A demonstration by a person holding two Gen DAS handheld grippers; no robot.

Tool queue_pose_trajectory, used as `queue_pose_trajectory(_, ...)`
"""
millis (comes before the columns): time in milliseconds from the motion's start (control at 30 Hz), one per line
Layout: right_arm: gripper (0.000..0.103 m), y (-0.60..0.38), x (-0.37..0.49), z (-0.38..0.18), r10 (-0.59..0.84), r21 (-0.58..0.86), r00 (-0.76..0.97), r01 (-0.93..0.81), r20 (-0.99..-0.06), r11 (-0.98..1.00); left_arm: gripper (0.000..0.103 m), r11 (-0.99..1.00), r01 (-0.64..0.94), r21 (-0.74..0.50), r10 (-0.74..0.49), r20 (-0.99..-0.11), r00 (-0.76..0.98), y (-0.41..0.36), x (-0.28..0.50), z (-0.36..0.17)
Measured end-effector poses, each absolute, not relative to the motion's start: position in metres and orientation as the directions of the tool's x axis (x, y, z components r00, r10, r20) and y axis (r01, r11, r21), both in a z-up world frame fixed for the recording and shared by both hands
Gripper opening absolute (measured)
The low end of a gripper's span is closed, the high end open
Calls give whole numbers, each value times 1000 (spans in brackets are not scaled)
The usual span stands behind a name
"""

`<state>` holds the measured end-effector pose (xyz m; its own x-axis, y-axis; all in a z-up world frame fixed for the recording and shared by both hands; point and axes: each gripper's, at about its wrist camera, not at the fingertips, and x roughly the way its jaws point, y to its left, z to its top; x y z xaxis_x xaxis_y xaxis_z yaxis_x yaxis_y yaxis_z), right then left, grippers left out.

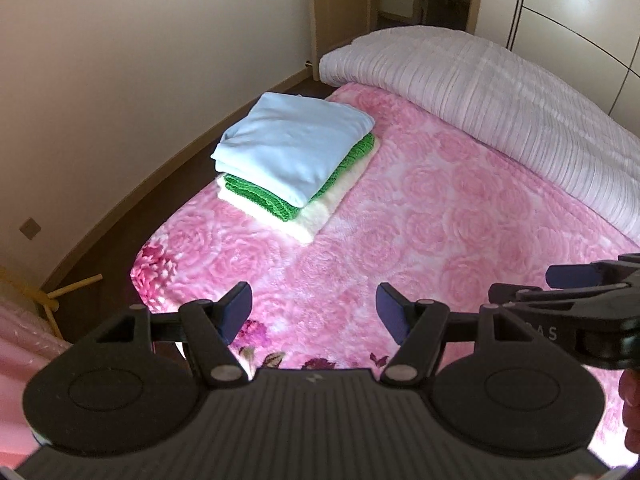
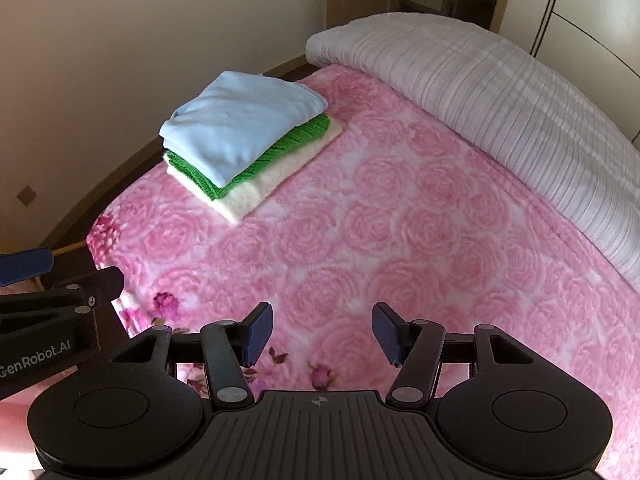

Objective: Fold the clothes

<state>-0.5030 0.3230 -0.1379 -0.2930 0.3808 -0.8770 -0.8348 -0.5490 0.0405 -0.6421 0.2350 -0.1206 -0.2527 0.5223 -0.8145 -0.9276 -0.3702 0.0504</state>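
Here, both grippers empty: left gripper (image 1: 314, 312) jaws apart, right gripper (image 2: 322, 334) jaws apart, over pink rose blanket (image 2: 400, 240). Folded stack at far-left bed edge: light-blue garment (image 1: 288, 148) atop green knit (image 1: 272, 200), cream item (image 1: 304, 222) below. Judged: btwn garments; nxt needs fresh unfolded piece, none in view.

**Pinks, pastels and one bright green**

The blanket (image 1: 400, 208) is pink with a rose pattern, and darker magenta flowers at its lower left edge. The stack runs pale blue garment (image 1: 288, 144), green knit (image 1: 264, 198), cream fleece (image 1: 308, 222). The quilt (image 1: 500, 92) at upper right is pale lilac, ribbed. The wall (image 1: 120, 60) is cream.
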Motion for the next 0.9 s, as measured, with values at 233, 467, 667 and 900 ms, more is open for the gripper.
queue_pose_trajectory(233,59,324,-500,-139,367,45,-312,-811,-876,-583,65,-408,-912,46,514,-814,-271,231,-638,-123)
queue_pose_trajectory(467,59,338,-499,-141,368,42,-312,-809,-876,-587,65,-409,-911,58,509,-814,-280,245,-636,-126)
queue_pose_trajectory(667,59,355,-502,-148,363,29,-297,-806,-883,-591,65,-401,-914,64,490,-828,-273,261,-635,-135)
queue_pose_trajectory(900,59,379,-506,-160,346,18,-280,-800,-895,-600,65,-405,-912,71,463,-844,-272,283,-637,-150)
